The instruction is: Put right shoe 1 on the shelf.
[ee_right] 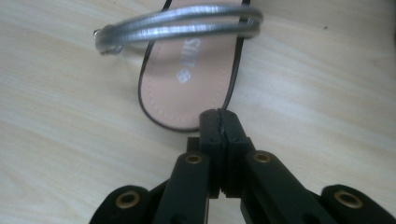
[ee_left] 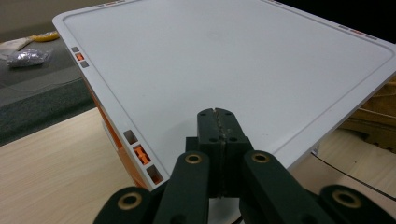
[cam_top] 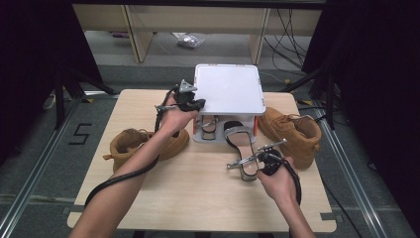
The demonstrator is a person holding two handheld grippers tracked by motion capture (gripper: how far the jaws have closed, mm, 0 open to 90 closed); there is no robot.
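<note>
One sandal with a silver strap lies on the tabletop at the centre of the high view, its toe end toward the white rack and its heel end toward the person. In the right gripper view the sandal fills the upper middle of the frame, the silver strap arching across the top and the pinkish insole below it. The right tool sits low over the heel end, just right of centre in the high view; its jaws are pressed together with nothing between them, their tips just at the rim of the sole. Whether they touch the sole I cannot tell.

A second sandal rests on the lower level of the white rack, above centre. The left tool is at the rack's left edge, also closed on nothing; in the left gripper view its jaws meet over the near corner of the rack's flat white top.

Two tan boots flank all this: one boot lies left of centre behind the left forearm, another boot stands right of the rack, near the first sandal.
</note>
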